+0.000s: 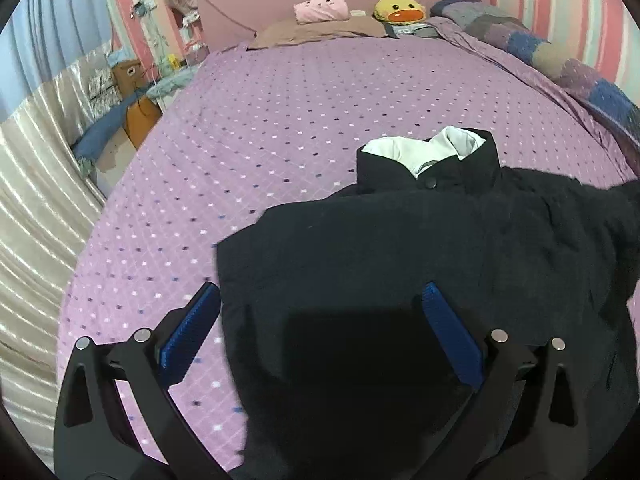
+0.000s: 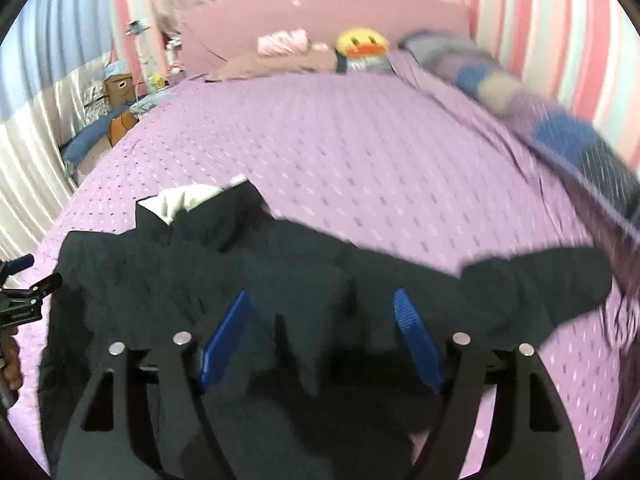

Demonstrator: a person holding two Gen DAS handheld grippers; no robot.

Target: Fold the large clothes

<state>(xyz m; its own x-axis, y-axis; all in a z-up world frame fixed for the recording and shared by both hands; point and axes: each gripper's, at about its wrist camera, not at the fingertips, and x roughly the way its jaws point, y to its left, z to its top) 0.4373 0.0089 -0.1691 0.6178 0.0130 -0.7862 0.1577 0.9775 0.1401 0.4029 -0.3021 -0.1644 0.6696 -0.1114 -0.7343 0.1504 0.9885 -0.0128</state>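
Observation:
A black jacket (image 1: 420,248) with a white lining at its collar (image 1: 424,148) lies on the purple bed cover (image 1: 248,128). My left gripper (image 1: 320,300) is open and hovers over the jacket's left edge, holding nothing. In the right wrist view the jacket (image 2: 208,272) spreads under my open right gripper (image 2: 320,304), with a sleeve (image 2: 552,280) stretched out to the right. The left gripper (image 2: 24,292) also shows at the left edge of that view. The right wrist view is blurred.
Pillows, a pink plush (image 1: 320,8) and a yellow duck plush (image 1: 400,10) lie at the pink headboard. A rolled patchwork quilt (image 1: 560,56) runs along the bed's right side. Boxes (image 1: 132,92) and a curtain stand left of the bed.

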